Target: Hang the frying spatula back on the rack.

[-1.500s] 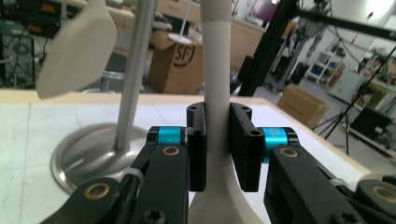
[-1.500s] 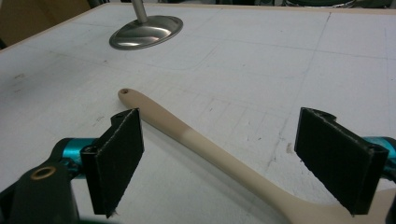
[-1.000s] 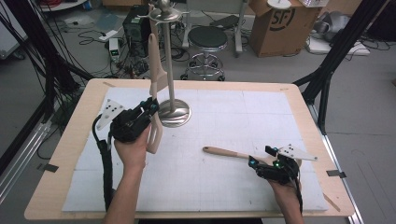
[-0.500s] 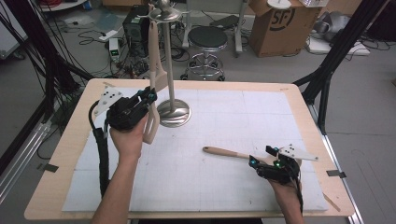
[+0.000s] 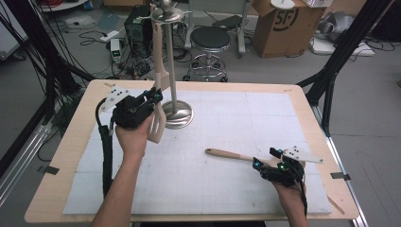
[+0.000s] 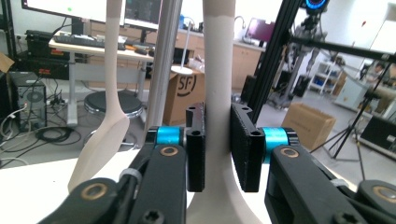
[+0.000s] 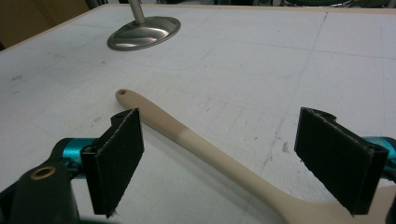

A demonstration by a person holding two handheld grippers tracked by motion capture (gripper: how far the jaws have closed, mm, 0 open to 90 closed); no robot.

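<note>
A pale wooden slotted spatula point(image 5: 158, 120) hangs upright beside the metal stand point(image 5: 176, 115) at the table's far left. My left gripper point(image 5: 154, 98) is shut on its handle point(image 6: 217, 70). Both pads touch the wood, though the jaws have just been opening slightly. A second wooden utensil point(image 6: 100, 142) hangs left of the stand's pole point(image 6: 164, 65). A wooden spoon point(image 5: 228, 154) lies flat on the white mat. My right gripper point(image 5: 265, 158) rests at its near end, open, the pads wide on either side of the handle point(image 7: 187, 134) without touching it.
The stand's round base point(image 7: 144, 32) sits on the gridded white mat point(image 5: 227, 118) covering the wooden table point(image 5: 302, 99). Beyond the table's far edge are a stool point(image 5: 209, 40), a cardboard box point(image 5: 279, 23), cables, and black frame posts point(image 5: 338, 56).
My left hand has moved a little toward the table's far side, carrying the spatula's lower end with it. The right hand and the spoon have stayed put.
</note>
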